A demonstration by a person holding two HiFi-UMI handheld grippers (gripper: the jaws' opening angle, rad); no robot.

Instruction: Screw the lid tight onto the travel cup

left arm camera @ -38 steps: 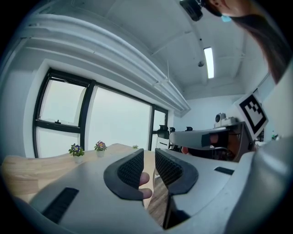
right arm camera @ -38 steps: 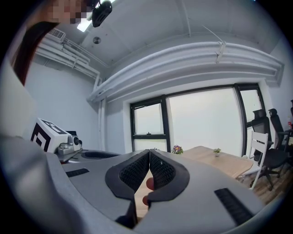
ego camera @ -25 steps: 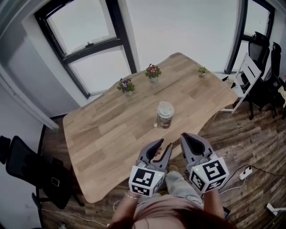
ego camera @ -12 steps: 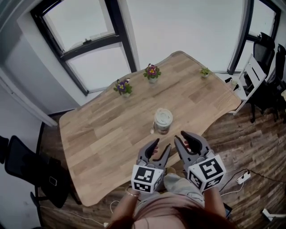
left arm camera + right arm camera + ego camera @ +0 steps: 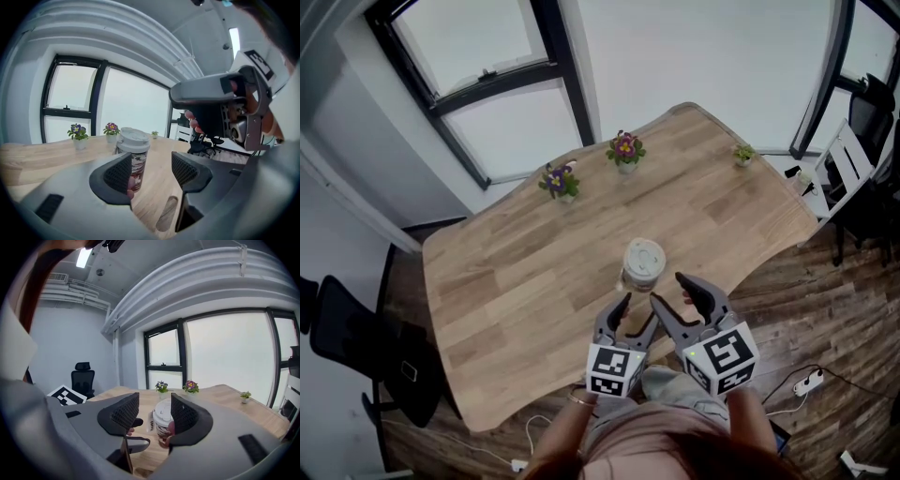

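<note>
The travel cup (image 5: pixel 642 273) stands upright near the table's near edge, its pale lid (image 5: pixel 645 255) on top. Both grippers hover just short of it, apart from it. My left gripper (image 5: pixel 636 312) is open and its jaws have just been opening, with nothing between them. In the left gripper view the cup (image 5: pixel 136 164) shows past the left jaw of that gripper (image 5: pixel 151 171). My right gripper (image 5: pixel 672 289) is also open, its jaws just widened and empty. In the right gripper view the cup (image 5: pixel 161 425) stands beyond the gap of that gripper (image 5: pixel 153 414).
The wooden table (image 5: pixel 506 272) carries three small flower pots along its far edge (image 5: pixel 562 180) (image 5: pixel 624 150) (image 5: pixel 743 153). A black office chair (image 5: pixel 356 347) stands at the left, a white chair (image 5: pixel 853 155) at the right. A power strip (image 5: pixel 811 382) lies on the floor.
Both grippers have come forward and down toward the cup. Their jaws stand wider apart than before, the right one having been nearly closed a second ago.
</note>
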